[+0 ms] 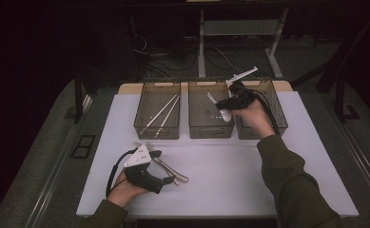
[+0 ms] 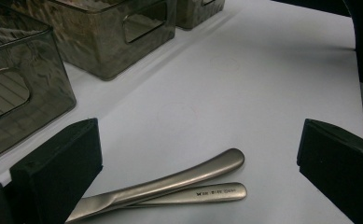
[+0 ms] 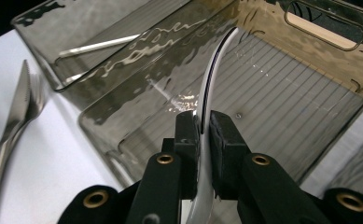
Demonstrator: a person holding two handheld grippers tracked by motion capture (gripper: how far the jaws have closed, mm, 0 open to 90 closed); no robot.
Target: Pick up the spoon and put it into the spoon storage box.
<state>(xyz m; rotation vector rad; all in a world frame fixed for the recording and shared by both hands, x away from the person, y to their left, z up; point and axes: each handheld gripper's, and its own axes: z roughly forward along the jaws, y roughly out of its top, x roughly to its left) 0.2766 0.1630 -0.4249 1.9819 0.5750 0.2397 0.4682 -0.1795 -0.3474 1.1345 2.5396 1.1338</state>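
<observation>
The right gripper (image 3: pixel 202 128) squeezes a white spoon (image 3: pixel 210 84) tight just above the middle bin (image 1: pixel 211 127), likely to drop it in there, while the left gripper (image 2: pixel 198 154) waits wide open around two metal handles (image 2: pixel 179 179) in front of that bin.

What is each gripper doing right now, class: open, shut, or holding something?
Left gripper: open, jaws apart beside two grey metal cutlery handles.
Right gripper: shut on a white curved spoon above the middle smoky plastic bin.
</observation>
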